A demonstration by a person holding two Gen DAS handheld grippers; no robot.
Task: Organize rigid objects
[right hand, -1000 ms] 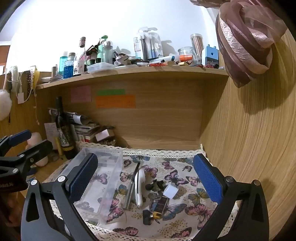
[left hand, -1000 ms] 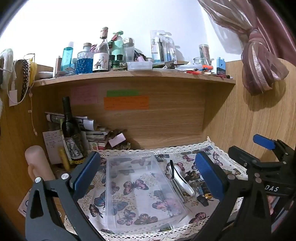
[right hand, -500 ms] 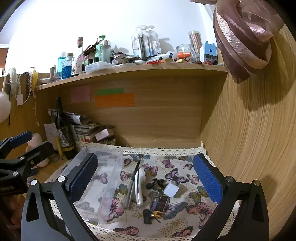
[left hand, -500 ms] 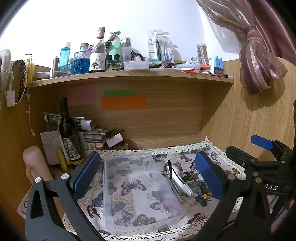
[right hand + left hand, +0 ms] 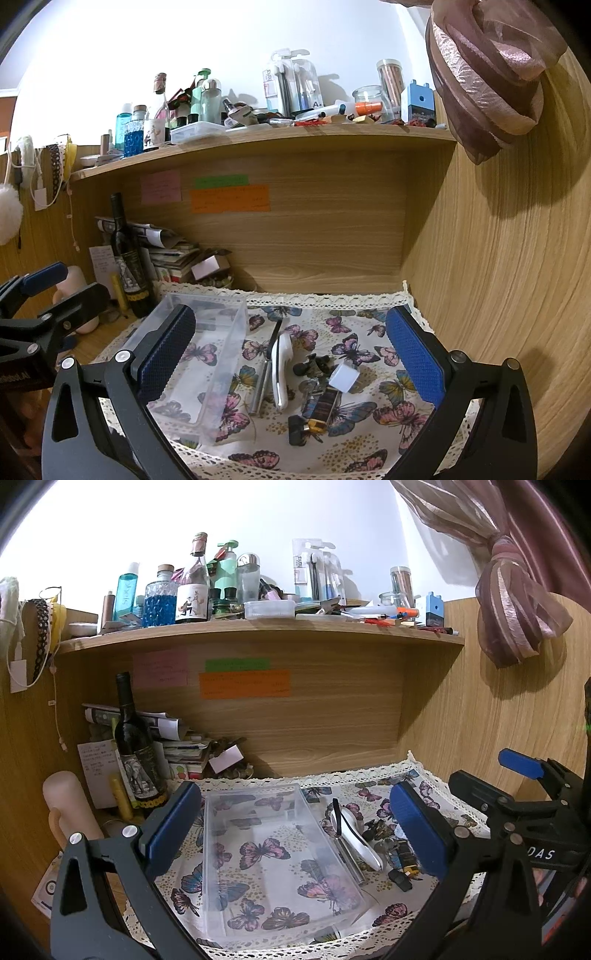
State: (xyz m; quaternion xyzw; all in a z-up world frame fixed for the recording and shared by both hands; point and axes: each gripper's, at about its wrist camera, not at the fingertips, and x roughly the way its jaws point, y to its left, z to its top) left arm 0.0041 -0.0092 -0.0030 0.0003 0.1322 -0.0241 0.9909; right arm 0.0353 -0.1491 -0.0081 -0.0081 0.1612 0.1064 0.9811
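Observation:
A clear plastic box (image 5: pixel 273 853) lies empty on the butterfly cloth (image 5: pixel 373 794); it shows in the right wrist view (image 5: pixel 207 354) too. Right of it lies a pile of small items: a white and silver handled tool (image 5: pixel 281 363), a metal rod (image 5: pixel 264 373), a white cube (image 5: pixel 343 376), black clips (image 5: pixel 312 363) and a brass-ended piece (image 5: pixel 314 424). The pile shows in the left wrist view (image 5: pixel 373 845). My left gripper (image 5: pixel 295 827) is open above the box. My right gripper (image 5: pixel 291 358) is open above the pile. Both are empty.
A dark wine bottle (image 5: pixel 135 746), stacked papers (image 5: pixel 177 746) and a pale cylinder (image 5: pixel 66 805) stand at the back left. A crowded shelf (image 5: pixel 258 635) runs overhead. A wooden wall (image 5: pixel 498 295) closes the right side. A tied curtain (image 5: pixel 487 74) hangs above.
Both grippers have drifted slightly, shifting the view a little. Both stay open and empty. Nothing on the cloth has moved.

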